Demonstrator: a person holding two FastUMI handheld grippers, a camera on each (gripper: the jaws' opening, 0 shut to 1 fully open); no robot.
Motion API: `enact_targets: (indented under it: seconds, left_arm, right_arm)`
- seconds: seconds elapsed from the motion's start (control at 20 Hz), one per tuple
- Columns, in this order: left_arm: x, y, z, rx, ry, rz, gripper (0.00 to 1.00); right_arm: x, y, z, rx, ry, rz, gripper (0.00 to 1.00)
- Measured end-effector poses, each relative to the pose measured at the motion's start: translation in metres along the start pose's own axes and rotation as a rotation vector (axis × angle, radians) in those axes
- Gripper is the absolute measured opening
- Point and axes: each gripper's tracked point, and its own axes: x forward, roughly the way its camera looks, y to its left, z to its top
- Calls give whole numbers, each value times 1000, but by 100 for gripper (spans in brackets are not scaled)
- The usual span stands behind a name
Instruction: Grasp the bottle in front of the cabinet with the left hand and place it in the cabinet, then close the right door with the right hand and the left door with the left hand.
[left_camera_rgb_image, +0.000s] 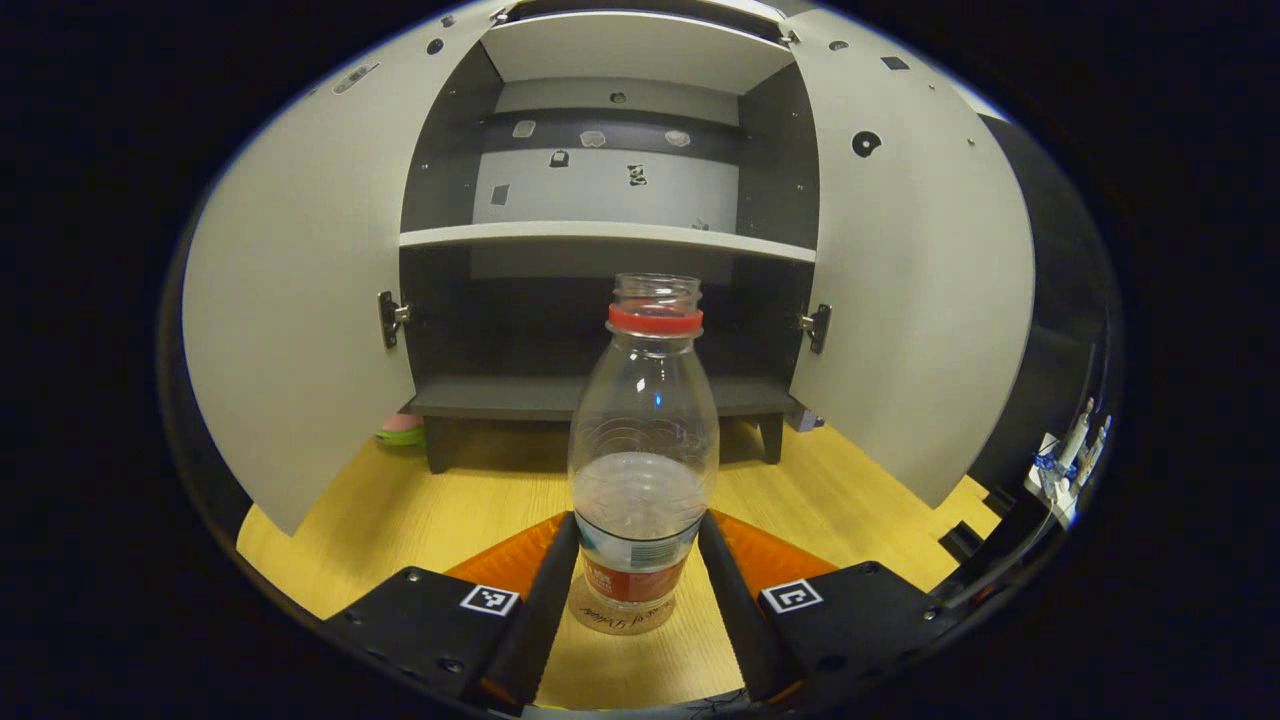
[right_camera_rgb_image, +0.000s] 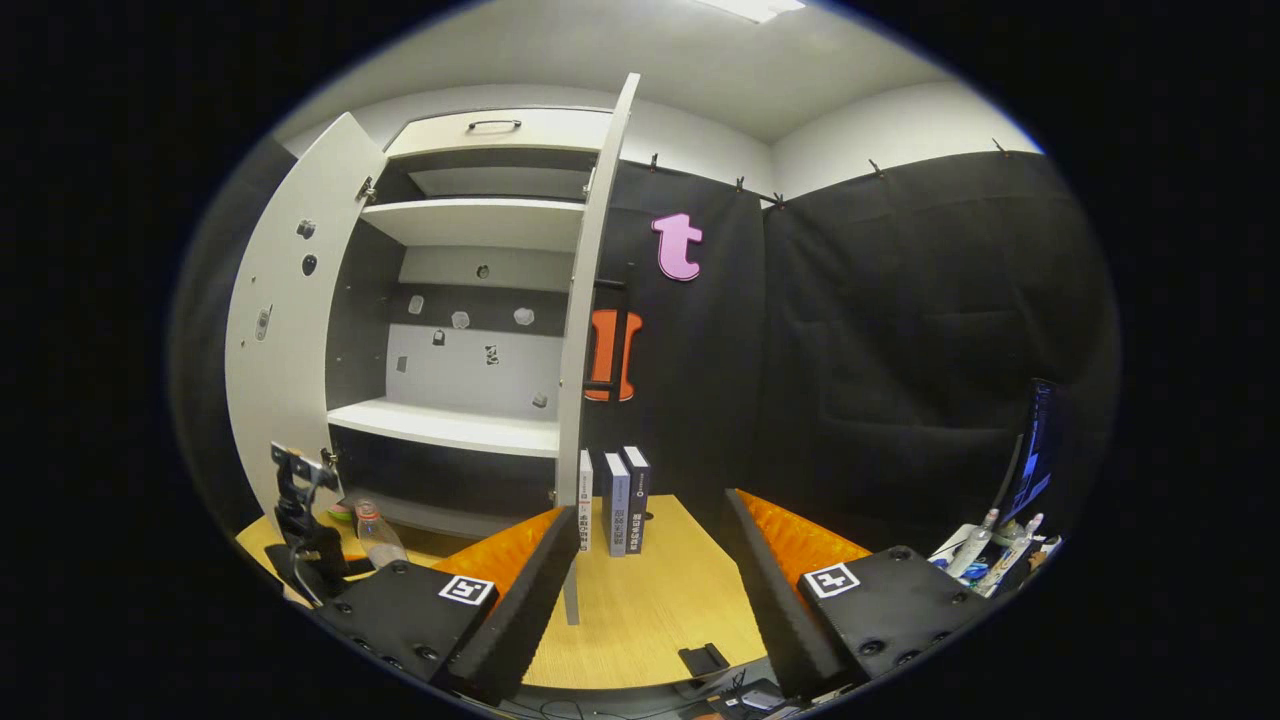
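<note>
Presently, in the left gripper view, the bottle (left_camera_rgb_image: 643, 460) stood upright on the table (left_camera_rgb_image: 400, 520), capless, in front of the cabinet (left_camera_rgb_image: 610, 240). The left gripper (left_camera_rgb_image: 636, 560) flanked its lower part, one finger at each side at the label; whether the fingers actually pressed it could not be told. Both doors stood wide open: left door (left_camera_rgb_image: 300, 300), right door (left_camera_rgb_image: 920, 290).

In the right gripper view, the right gripper (right_camera_rgb_image: 650, 560) was spread apart with nothing between its fingers. The right door (right_camera_rgb_image: 590, 330) showed edge-on just ahead. Three books (right_camera_rgb_image: 613, 500) stood beyond it. The bottle (right_camera_rgb_image: 378, 535) and left gripper (right_camera_rgb_image: 300, 530) appeared far left, before the cabinet.
</note>
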Motion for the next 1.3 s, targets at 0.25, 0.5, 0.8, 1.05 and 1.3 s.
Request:
enact_targets:
  seconds: [0.25,0.5,0.8,1.05,1.3]
  left_arm:
    - [-27,12,95,-32,-84,-31,74]
    - [-25,37,191,-28,-164,-46,74]
    - [12,41,266,71,-208,-47,74]
    - [57,34,307,68,-215,-66,74]
    - [104,30,325,40,-192,-67,74]
  right_arm:
    - [9,16,-3,31,-2,40,97]
    - [13,8,-4,57,-7,38,97]
    - [19,-12,-12,74,5,-8,97]
    - [25,-28,-18,94,21,-45,96]
    - [38,-46,-20,109,35,-92,96]
